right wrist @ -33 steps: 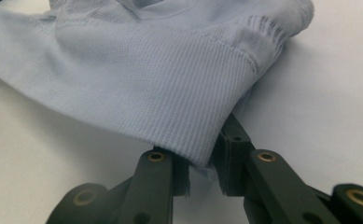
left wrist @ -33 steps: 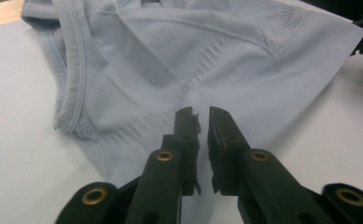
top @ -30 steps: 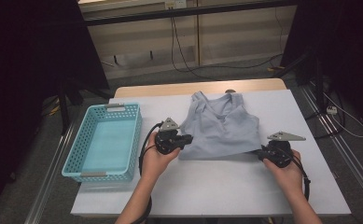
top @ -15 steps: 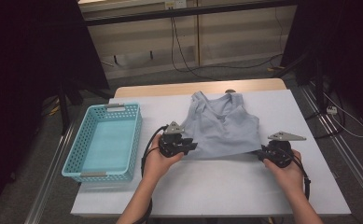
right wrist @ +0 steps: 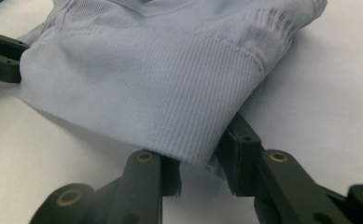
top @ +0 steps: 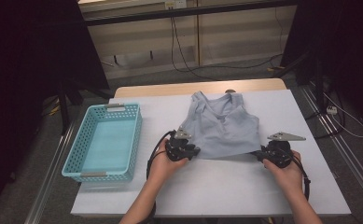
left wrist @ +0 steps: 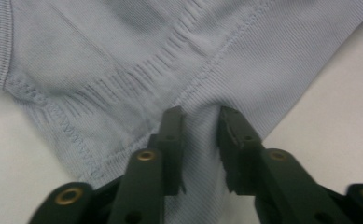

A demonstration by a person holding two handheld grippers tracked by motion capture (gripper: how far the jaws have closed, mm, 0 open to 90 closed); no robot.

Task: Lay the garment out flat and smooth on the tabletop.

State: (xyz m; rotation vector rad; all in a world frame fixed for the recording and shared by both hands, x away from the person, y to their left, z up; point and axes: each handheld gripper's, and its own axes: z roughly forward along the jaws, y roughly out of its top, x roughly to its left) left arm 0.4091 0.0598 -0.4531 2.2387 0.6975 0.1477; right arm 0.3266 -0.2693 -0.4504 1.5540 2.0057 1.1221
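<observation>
My left claw [left wrist: 200, 128] sits on the top's [top: 226, 128] lower left corner, jaws a little apart with a ridge of ribbed hem bunched between them; the cloth fills the gap, and the jaws have just been closing on it. My right claw [right wrist: 202, 156] has the lower right corner: the folded hem runs between its jaws, the right one tucked under the cloth, and they have just been easing apart. I cannot tell whether the pads press there.

The top lies flat on the white table [top: 216, 186], straps pointing away from me, hem stretched between my two claws. In the right gripper view the hem lifts slightly off the table and my left claw shows at its far end.

Bare white table lies in front of the hem toward me, and to the right of my right hand [top: 289, 170]. Left of my left hand [top: 163, 163], a strip of table separates it from the blue basket [top: 76, 161] at the table's left edge. Beyond the table, cables trail over grey floor.
</observation>
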